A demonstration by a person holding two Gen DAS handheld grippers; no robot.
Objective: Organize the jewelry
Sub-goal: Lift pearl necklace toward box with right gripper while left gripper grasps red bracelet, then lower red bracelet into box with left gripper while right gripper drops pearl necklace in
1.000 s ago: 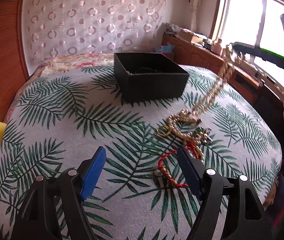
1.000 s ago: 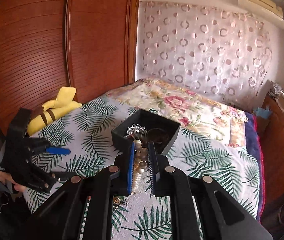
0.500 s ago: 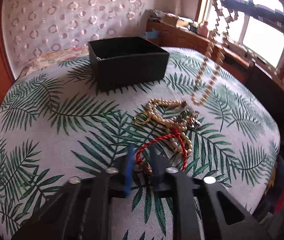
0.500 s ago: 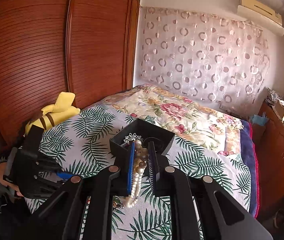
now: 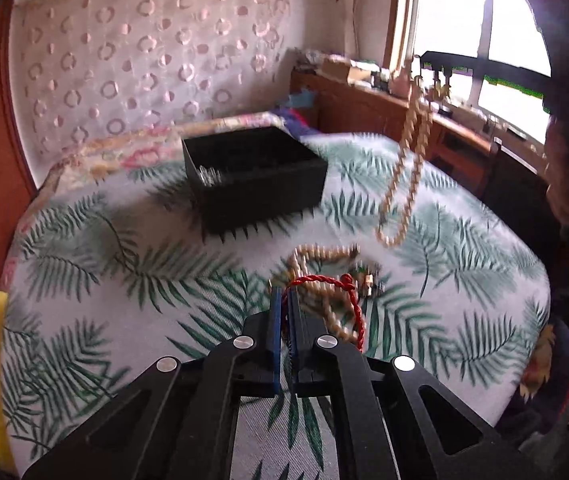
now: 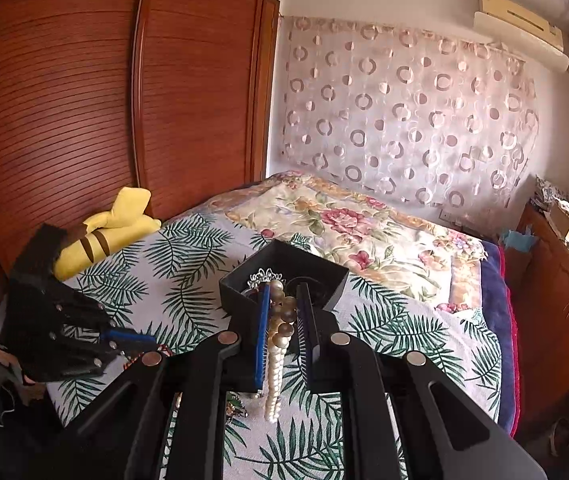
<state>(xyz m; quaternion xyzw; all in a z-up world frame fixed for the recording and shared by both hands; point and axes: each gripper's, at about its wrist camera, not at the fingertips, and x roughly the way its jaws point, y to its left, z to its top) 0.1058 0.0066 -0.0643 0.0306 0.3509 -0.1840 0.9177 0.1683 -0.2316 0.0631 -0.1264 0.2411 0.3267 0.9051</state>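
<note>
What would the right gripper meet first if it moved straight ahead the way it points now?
Probably the black box: the right gripper, shut on the pearl necklace, points down toward its near corner. Depth is unclear, so it might pass just over the rim.

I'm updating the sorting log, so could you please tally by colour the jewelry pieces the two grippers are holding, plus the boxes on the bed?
Red: 1, the red cord bracelet in the left gripper
Cream: 1, the pearl necklace hanging from the right gripper
Black: 1, the black box
Total: 3
</note>
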